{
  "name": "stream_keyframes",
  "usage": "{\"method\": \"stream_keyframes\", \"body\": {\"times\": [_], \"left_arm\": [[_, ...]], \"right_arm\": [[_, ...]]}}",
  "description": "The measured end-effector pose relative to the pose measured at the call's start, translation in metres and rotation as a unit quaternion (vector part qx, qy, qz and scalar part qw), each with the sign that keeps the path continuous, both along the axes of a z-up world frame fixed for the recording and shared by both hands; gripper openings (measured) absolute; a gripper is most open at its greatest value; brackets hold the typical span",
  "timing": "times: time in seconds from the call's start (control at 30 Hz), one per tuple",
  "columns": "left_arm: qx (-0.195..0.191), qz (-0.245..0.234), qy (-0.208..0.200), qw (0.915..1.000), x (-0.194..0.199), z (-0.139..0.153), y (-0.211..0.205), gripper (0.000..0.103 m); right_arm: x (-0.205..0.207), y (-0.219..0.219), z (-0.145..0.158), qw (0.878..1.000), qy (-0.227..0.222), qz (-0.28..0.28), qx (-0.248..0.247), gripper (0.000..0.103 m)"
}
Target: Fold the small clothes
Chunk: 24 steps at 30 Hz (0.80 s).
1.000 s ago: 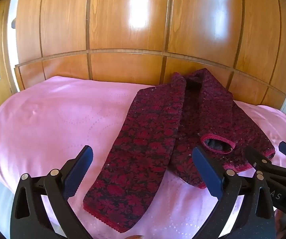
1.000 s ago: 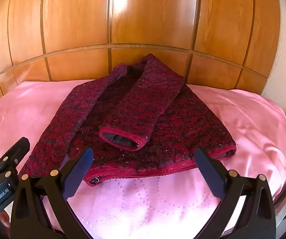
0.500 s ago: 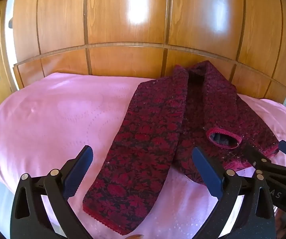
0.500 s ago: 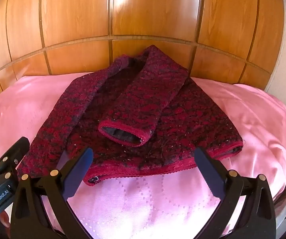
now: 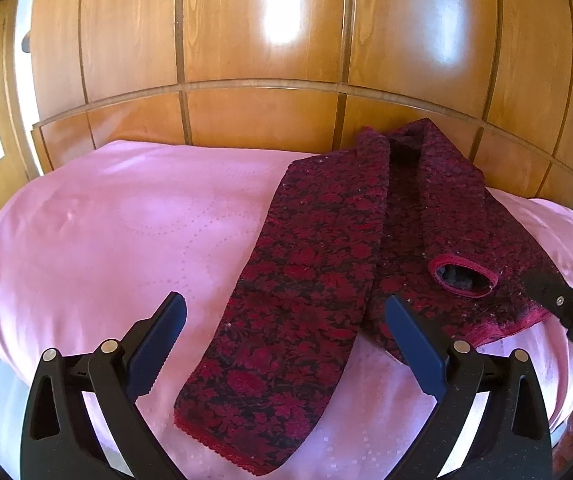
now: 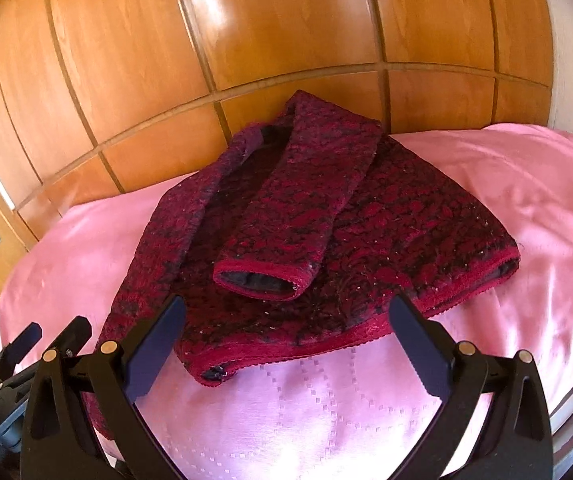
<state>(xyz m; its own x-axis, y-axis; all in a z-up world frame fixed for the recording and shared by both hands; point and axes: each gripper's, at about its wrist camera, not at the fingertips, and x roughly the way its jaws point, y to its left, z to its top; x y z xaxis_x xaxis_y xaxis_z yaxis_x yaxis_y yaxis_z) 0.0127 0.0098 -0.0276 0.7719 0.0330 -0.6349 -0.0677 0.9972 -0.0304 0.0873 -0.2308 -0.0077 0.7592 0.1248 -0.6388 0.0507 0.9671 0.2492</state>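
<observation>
I see the dark red floral jacket (image 6: 366, 240) lying on the pink bedsheet (image 6: 326, 408), against the far wooden panelled wall (image 5: 266, 40). One sleeve (image 6: 286, 216) is folded across the body, its cuff open toward me; the other sleeve (image 5: 286, 320) stretches out flat toward the near left. My left tongs (image 5: 286, 344) are released — hovering above that long sleeve. My right tongs (image 6: 286, 344) are spread wide too, empty, just above the near hem (image 6: 326, 344).
</observation>
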Motion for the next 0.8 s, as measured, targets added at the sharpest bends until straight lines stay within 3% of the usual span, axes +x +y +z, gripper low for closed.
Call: {"method": "stream_keyframes", "body": {"times": [0.3,0.53,0.8], "left_arm": [[-0.004,-0.005,0.0,1.0,0.0,0.001,0.002,0.098],[-0.013,-0.009,-0.011,0.9998,-0.005,0.006,0.001,0.098],[-0.01,-0.013,-0.015,0.9998,-0.007,0.01,-0.002,0.098]], "right_arm": [[-0.006,0.0,0.009,1.0,-0.027,0.004,-0.005,0.101],[-0.019,0.015,0.022,0.994,-0.076,-0.002,-0.072,0.101],[-0.017,0.019,0.018,0.994,-0.064,-0.001,-0.092,0.101]]}}
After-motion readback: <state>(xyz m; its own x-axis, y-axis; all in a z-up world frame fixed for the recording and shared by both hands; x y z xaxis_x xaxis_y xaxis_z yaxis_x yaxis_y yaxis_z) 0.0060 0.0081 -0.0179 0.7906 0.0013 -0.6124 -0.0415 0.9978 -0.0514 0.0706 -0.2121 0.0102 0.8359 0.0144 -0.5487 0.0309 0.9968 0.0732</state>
